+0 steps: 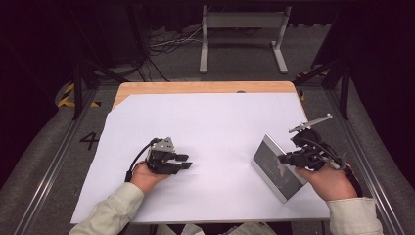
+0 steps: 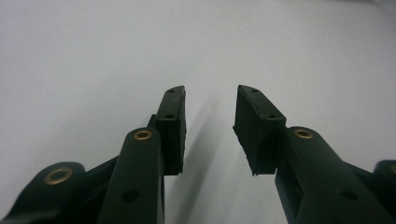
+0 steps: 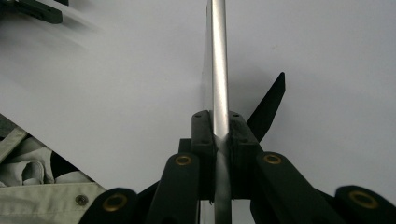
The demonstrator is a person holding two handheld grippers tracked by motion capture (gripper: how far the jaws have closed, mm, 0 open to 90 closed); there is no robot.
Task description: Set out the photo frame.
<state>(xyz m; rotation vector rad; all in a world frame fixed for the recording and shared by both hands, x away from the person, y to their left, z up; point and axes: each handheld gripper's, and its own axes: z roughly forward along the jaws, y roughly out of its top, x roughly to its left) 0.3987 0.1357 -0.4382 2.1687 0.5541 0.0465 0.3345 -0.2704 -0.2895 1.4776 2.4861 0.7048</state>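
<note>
I have the right gripper (image 1: 288, 159) clamped on the picture frame (image 1: 274, 166) near the table's (image 1: 205, 112) front right corner, lifted and tilted. The left gripper (image 1: 185, 162) rests front left, its jaws apart and holding nothing. I judge this the standing-up step; next I must set the frame down on its prop. The right gripper view shows that black prop (image 3: 268, 107) behind the frame's metal edge (image 3: 218, 65).

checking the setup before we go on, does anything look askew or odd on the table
The framed panel is not lying flat: the right gripper clamps its edge and holds it tilted up off the white sheet. The left gripper rests open beside nothing. No spill or damage shows.
</note>
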